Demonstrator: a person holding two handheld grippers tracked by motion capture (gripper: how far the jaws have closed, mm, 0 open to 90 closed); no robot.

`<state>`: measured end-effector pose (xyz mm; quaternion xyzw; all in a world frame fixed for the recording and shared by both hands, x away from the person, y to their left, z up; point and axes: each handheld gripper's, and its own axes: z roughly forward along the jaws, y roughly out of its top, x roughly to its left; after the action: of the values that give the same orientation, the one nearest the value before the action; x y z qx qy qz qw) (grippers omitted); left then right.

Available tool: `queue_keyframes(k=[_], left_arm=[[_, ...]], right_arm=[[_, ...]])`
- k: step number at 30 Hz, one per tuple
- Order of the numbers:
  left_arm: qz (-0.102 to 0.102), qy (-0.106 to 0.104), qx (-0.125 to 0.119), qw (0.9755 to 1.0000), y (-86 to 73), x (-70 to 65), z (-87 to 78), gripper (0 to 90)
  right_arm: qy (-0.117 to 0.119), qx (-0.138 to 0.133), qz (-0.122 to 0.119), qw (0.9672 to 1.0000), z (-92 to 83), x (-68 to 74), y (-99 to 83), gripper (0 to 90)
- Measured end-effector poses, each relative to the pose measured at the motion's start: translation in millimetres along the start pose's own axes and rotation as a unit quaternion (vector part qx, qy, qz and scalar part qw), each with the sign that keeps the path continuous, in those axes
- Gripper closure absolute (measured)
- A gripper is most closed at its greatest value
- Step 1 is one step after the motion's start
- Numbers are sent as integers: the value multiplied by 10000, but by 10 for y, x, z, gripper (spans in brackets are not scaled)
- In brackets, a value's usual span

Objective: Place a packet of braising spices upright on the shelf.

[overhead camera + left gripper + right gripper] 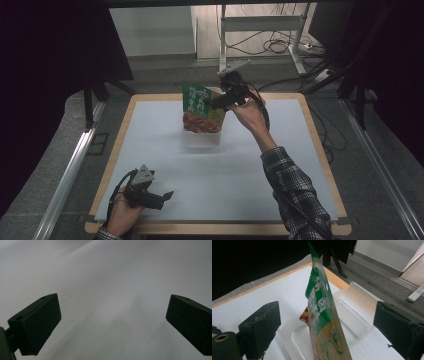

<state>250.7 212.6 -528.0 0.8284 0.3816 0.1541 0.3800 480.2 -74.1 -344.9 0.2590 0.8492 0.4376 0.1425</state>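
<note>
My right gripper [327, 322] stands released around the snack bag [324, 315], whose base is cut off; my left gripper [112, 322] gapes over bare table [112, 270].

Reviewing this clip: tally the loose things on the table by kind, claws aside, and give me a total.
Snack bag, green top with food print, standing upright in the tray: 1
Clear plastic tray, on the white mat: 1
Total: 2
</note>
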Motion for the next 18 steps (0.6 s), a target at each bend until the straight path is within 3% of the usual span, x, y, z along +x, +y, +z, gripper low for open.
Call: queue_keyframes(k=[10,18], left_arm=[[-2,6,-3,10000,0,-2,1,0],[15,6,14,10000,1,-7,6,0]], right_arm=[[-21,-63,18,10000,-121,-21,-123,0],[-68,-184,-20,9998,-231,5,-230,0]])
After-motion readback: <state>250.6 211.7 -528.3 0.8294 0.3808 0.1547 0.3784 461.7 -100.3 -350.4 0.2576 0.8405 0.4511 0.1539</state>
